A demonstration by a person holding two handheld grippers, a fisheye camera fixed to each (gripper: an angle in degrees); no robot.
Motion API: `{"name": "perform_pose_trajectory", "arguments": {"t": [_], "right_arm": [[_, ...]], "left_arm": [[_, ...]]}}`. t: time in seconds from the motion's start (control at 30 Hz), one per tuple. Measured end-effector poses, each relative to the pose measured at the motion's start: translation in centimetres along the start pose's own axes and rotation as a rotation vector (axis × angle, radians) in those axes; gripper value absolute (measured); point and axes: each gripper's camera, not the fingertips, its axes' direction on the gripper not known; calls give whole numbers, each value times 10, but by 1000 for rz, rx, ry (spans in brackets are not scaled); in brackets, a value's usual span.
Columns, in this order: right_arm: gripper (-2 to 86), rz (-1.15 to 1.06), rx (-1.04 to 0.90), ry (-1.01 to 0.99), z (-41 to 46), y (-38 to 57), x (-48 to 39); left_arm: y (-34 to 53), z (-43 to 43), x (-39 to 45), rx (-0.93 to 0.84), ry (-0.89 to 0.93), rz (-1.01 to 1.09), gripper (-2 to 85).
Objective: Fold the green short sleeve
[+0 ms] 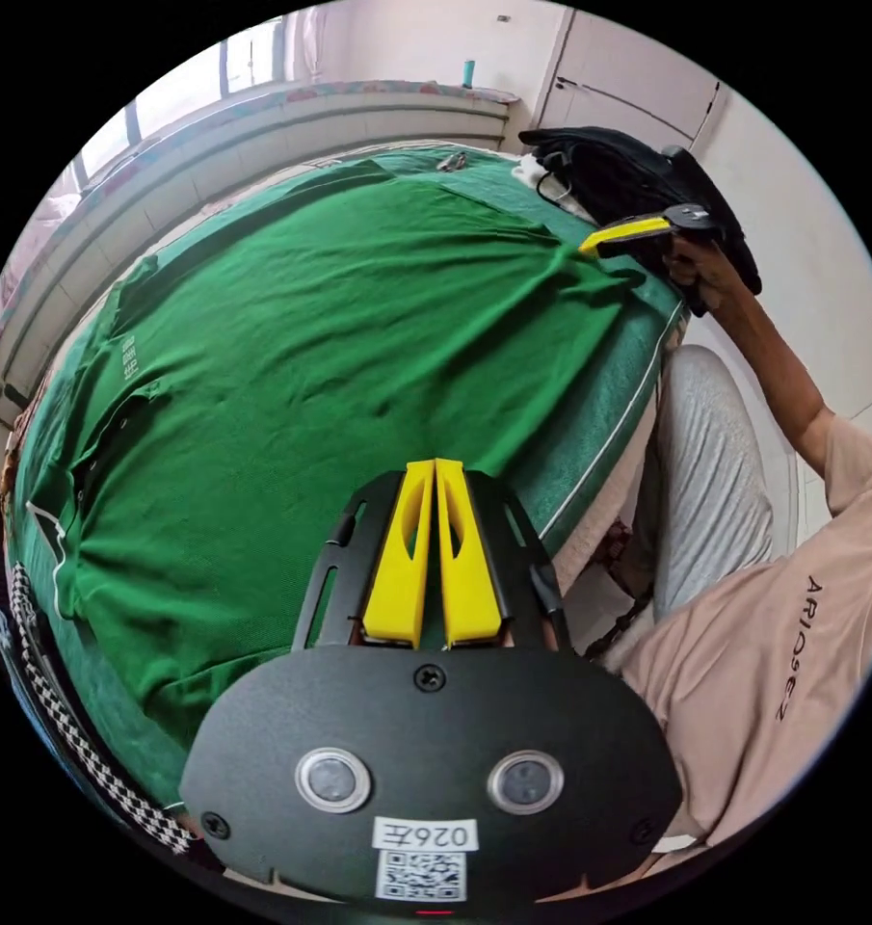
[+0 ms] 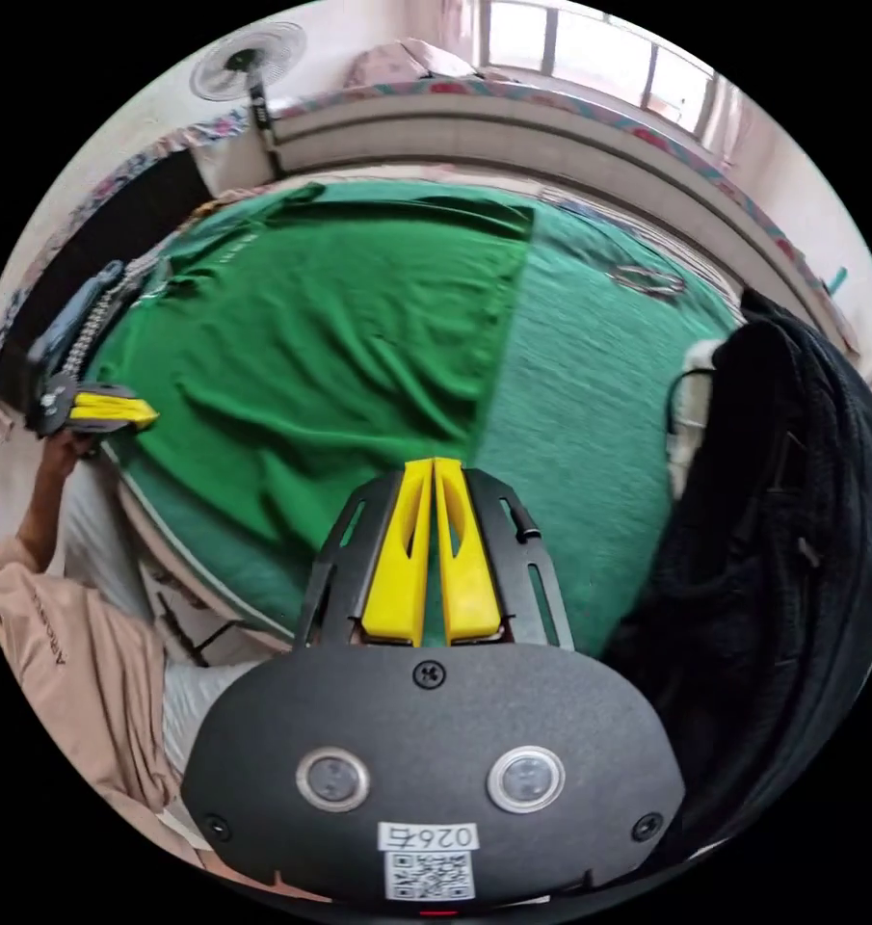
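The green short-sleeve shirt [image 1: 339, 318] lies spread flat on a table with a green cover [image 1: 590, 434], collar end at the view's left, hem at the right. My left gripper [image 1: 436, 469] has its yellow jaws together on the shirt's near side edge. My right gripper [image 1: 594, 248], held in a hand, pinches the near hem corner, and creases run toward it. In the right gripper view the right gripper [image 2: 434, 467] is shut at the hem corner of the shirt [image 2: 339, 328], and the left gripper [image 2: 146, 414] sits at the near edge by the collar end.
A black pile of clothing or a bag [image 2: 792, 501] sits on the table past the hem, also seen as a dark heap [image 1: 619, 173]. The person stands at the table's near edge in grey trousers [image 1: 715, 482]. A checkered strip [image 1: 60, 703] hangs near the collar end. A fan [image 2: 248, 53] stands behind.
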Motion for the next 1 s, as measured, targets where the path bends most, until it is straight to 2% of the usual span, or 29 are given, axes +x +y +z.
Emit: {"name": "perform_pose_trajectory", "arguments": {"t": [0.03, 0.1, 0.13, 0.2, 0.23, 0.27, 0.33, 0.43, 0.5, 0.53, 0.57, 0.63, 0.7, 0.77, 0.83, 0.9, 1.0], "right_arm": [[-10, -63, -12, -38, 2, 5, -18], [-11, -155, -129, 54, 17, 15, -36], [-12, -171, -87, 87, 15, 26, -34], [-12, -75, -83, 41, 10, 40, -10], [-11, 17, -71, -32, 4, 49, 9], [-10, 101, -82, 24, -1, 60, 20], [-10, 127, -51, 117, -11, 75, 12], [-10, 22, 52, -29, -23, 88, -28], [-10, -86, -33, -42, -9, 91, -53], [-10, -150, -132, 30, 6, 96, -62], [-9, -147, -76, 17, 2, 105, -61], [-9, -78, -106, -49, -2, 113, -48], [-9, -7, -126, -65, -6, 123, -38], [-9, 52, -67, 15, -21, 140, -47], [-8, 45, 20, 51, -37, 149, -67], [-6, 13, 146, 36, -54, 153, -97], [7, -153, 319, -92, -72, 147, -171]], "left_arm": [[8, -2, -3, 31, 15, -36, -10], [16, -5, -6, 43, 56, -69, -10], [22, -9, -5, 45, 95, -67, -10], [33, -19, -4, 73, 139, -58, -10], [43, -28, -4, 119, 128, -76, -10], [55, -37, -5, 171, 93, -113, -10], [71, -43, -8, 208, 11, -184, -10], [87, -25, -14, 84, 21, -240, -10], [105, -30, -11, 168, 11, -253, -10], [114, -33, -10, 168, 16, -251, -9], [123, -40, -8, 164, 28, -238, -9], [137, -56, -9, 166, 35, -227, -8], [162, -86, -12, 284, -18, -259, -7], [206, -134, -19, 489, -126, -342, -5], [241, -163, -27, 595, -207, -421, -2], [271, -180, -37, 601, -266, -489, 6], [319, -189, -60, 552, -268, -627, 90]]}}
